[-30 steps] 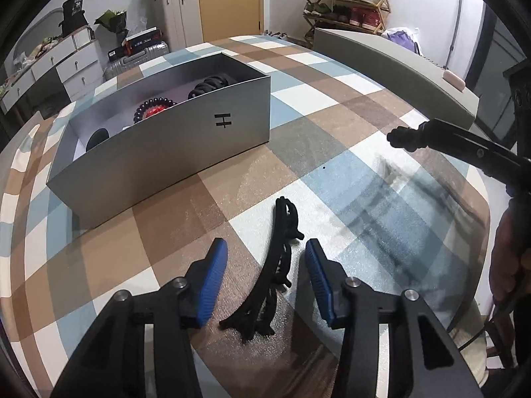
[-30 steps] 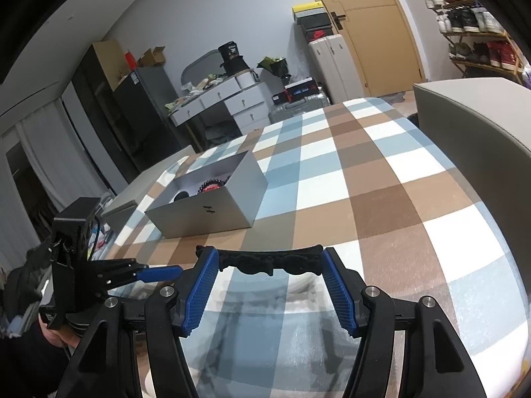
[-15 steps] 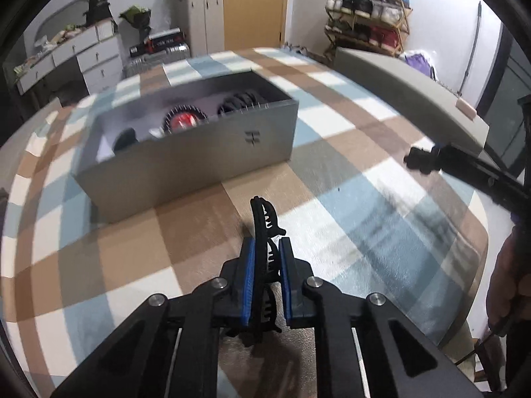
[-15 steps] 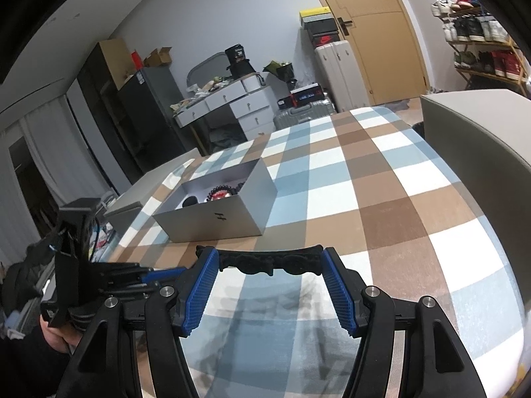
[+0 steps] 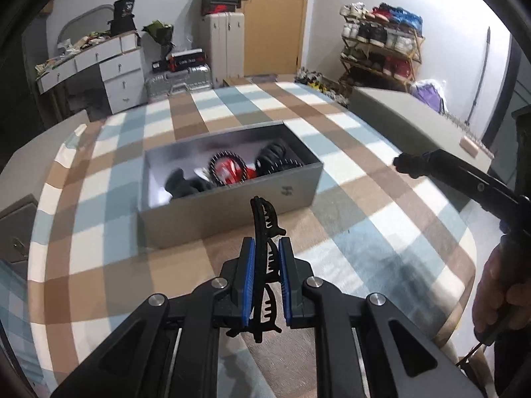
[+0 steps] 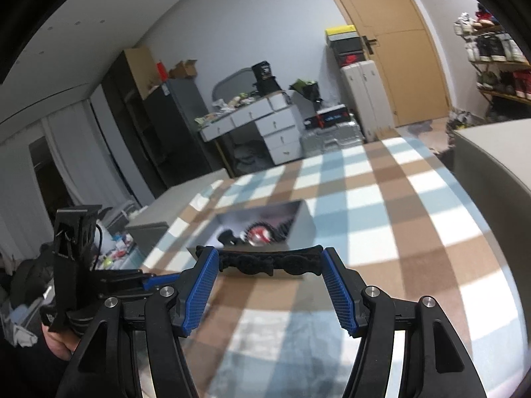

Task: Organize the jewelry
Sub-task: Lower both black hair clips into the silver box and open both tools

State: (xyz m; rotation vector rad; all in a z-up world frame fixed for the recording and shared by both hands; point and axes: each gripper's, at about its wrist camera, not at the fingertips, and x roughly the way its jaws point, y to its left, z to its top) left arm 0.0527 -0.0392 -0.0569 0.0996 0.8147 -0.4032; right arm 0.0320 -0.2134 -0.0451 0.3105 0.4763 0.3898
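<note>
My left gripper (image 5: pixel 266 252) is shut on a long black toothed hair clip (image 5: pixel 264 229) and holds it above the checked tablecloth, just in front of the open grey box (image 5: pixel 232 205). The box holds a red and black beaded bracelet (image 5: pixel 229 169), a black scrunchie (image 5: pixel 277 159) and another dark item (image 5: pixel 181 184). My right gripper (image 6: pixel 269 257) is shut on a second black hair clip (image 6: pixel 268 262), gripped end to end between its blue pads, in the air with the box (image 6: pixel 300 224) beyond it. The left gripper also shows in the right wrist view (image 6: pixel 159 278).
The table has a brown, blue and white checked cloth (image 5: pixel 381 219). A grey box lid (image 5: pixel 415 126) lies at the right edge. A desk with drawers (image 5: pixel 113 69), suitcases (image 5: pixel 181 79) and a shoe rack (image 5: pixel 381 49) stand behind the table.
My left gripper closed on the hair clip that lay on the cloth and lifted it toward the box. My right gripper rose and came nearer the box with its clip.
</note>
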